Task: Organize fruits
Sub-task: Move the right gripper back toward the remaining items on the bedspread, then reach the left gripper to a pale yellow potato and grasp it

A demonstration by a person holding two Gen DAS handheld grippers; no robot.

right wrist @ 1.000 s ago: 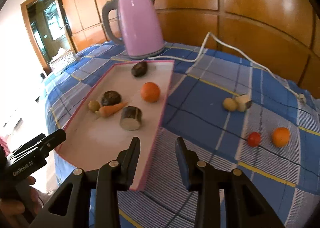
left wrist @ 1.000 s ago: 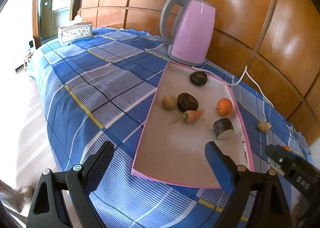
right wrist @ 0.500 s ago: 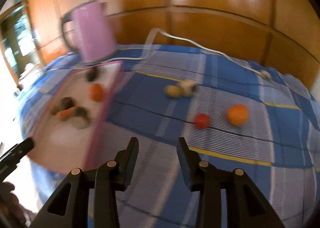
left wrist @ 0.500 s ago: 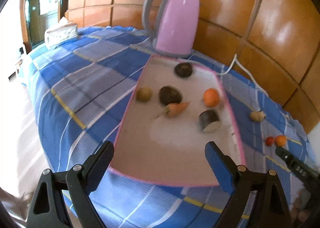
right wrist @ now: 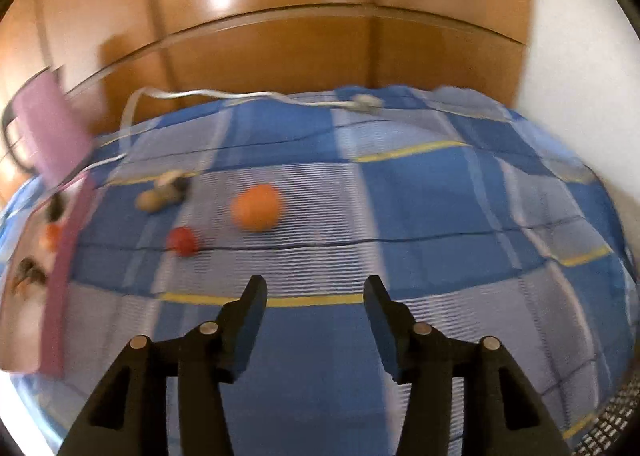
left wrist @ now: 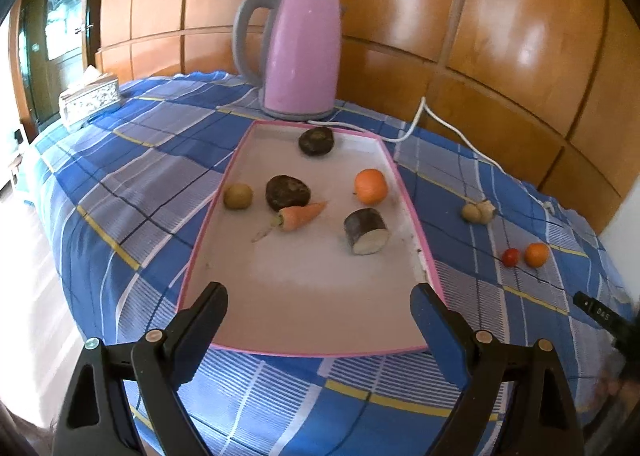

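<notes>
Orange fruit (right wrist: 256, 207) lies ahead-left of the empty right tool (right wrist: 314, 296).

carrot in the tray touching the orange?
No, in the left wrist view the carrot lies beside the dark round fruit, with bare tray floor between it and the orange.

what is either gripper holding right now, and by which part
Nothing is held. The left gripper is open over the pink-rimmed tray; the right gripper is open above the blue checked cloth.

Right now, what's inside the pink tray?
Pink tray holds two dark lumps, an orange, carrot, cut dark piece and yellowish fruit. Nothing looks covered.
</notes>
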